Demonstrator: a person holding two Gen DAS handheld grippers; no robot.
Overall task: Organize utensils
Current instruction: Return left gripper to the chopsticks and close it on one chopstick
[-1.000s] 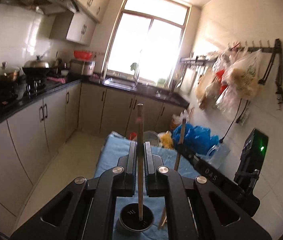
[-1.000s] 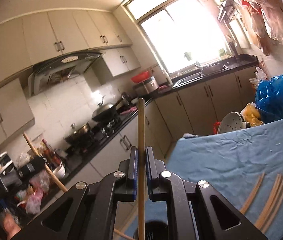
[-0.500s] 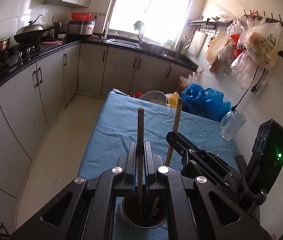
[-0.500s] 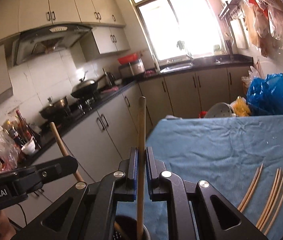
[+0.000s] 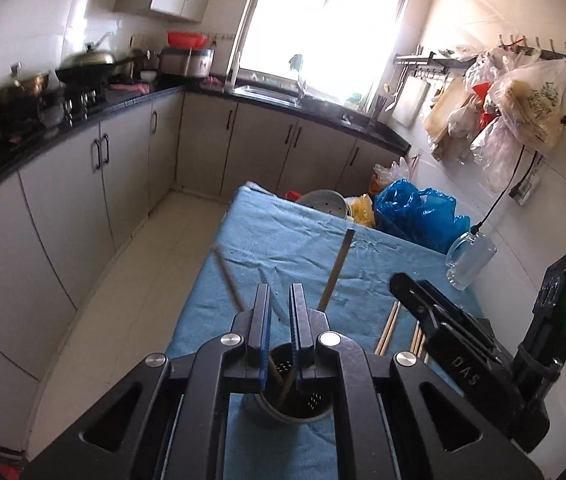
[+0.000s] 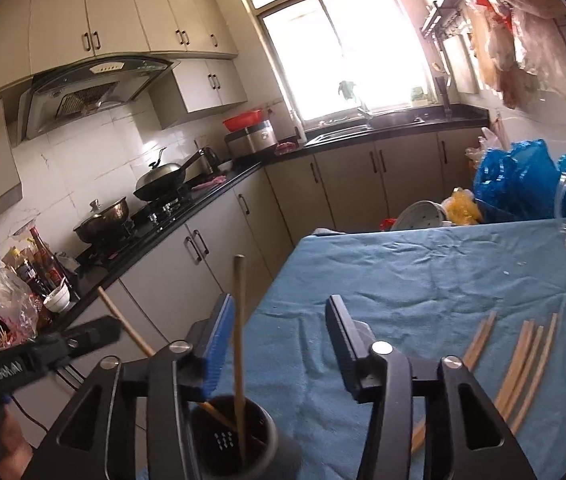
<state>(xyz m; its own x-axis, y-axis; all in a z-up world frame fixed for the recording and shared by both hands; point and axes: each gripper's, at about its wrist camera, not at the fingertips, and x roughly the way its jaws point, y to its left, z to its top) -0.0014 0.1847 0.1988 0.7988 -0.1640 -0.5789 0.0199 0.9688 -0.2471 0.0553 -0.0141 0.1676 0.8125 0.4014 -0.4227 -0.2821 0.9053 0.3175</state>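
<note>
Right fingers have just been opening, chopstick loose between them; left fingers narrow, empty. Light, stiff, slippery: pinch mid-shaft.

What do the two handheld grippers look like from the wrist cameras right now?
Both are matte black plastic frames with triangular cut-outs and round silver pivot bolts. The left gripper and right gripper have flat black jaws faced with blue ribbed pads. Seen from the side, one body carries white "GenRobot.AI" lettering, the other embossed "DAS" and a rear block with a green light. A black cable hangs below the lettered one.
</note>
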